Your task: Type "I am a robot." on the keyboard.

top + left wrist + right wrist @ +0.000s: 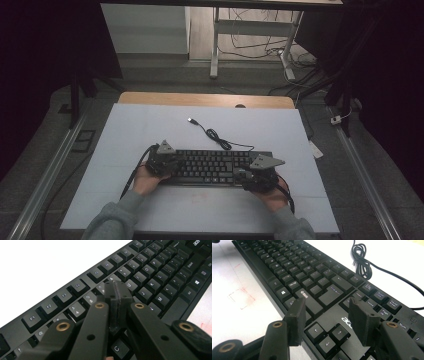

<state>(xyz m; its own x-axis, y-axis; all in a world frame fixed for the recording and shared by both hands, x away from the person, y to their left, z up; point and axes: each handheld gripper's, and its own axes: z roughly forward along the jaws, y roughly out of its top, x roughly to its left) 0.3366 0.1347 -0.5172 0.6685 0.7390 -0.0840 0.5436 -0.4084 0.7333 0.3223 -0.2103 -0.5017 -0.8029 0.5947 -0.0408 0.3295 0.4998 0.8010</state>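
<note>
Your left claw (117,293) was closed on nothing, its tip directly over the keyboard's (212,166) left-hand keys. Your right claw (328,312) stood open above the arrow keys, clamping nothing. The keyboard's long axis ran from one claw to the other across the table (150,125); the left tip was nearer a key.

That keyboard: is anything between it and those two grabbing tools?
Nothing visible. The left gripper, fingers shut, hovers right above the keyboard keys; the right gripper, fingers open, hangs over its arrow keys.

matt plastic keyboard (212,166) (white paper sheet (150,125))
</note>
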